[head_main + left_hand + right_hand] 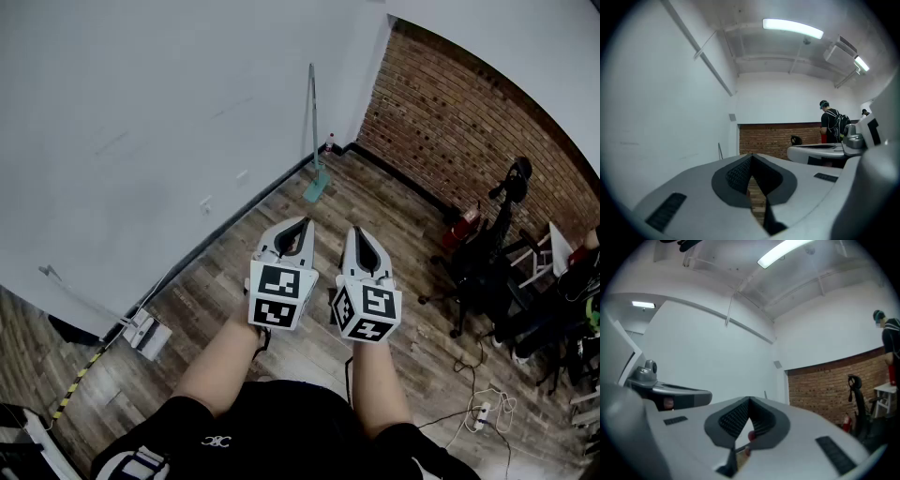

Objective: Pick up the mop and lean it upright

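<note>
Head view: mop [316, 187], chair [472, 272], brick wall [450, 122]

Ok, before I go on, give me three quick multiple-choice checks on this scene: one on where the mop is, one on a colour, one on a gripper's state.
1. Where is the mop?
A. Flat on the floor in the middle of the room
B. Upright against the white wall, near the brick wall
C. Held up in the air

2. What colour is the mop head?
A. Red
B. Teal
C. Yellow

3. How is the right gripper?
A. Wide open
B. Shut on the mop
C. Shut, nothing held

Answers:
1 B: in the head view the mop stands along the white wall by the corner.
2 B: the flat mop head resting on the wooden floor is teal.
3 C: in the right gripper view the jaws meet at their tips with nothing gripped.
</note>
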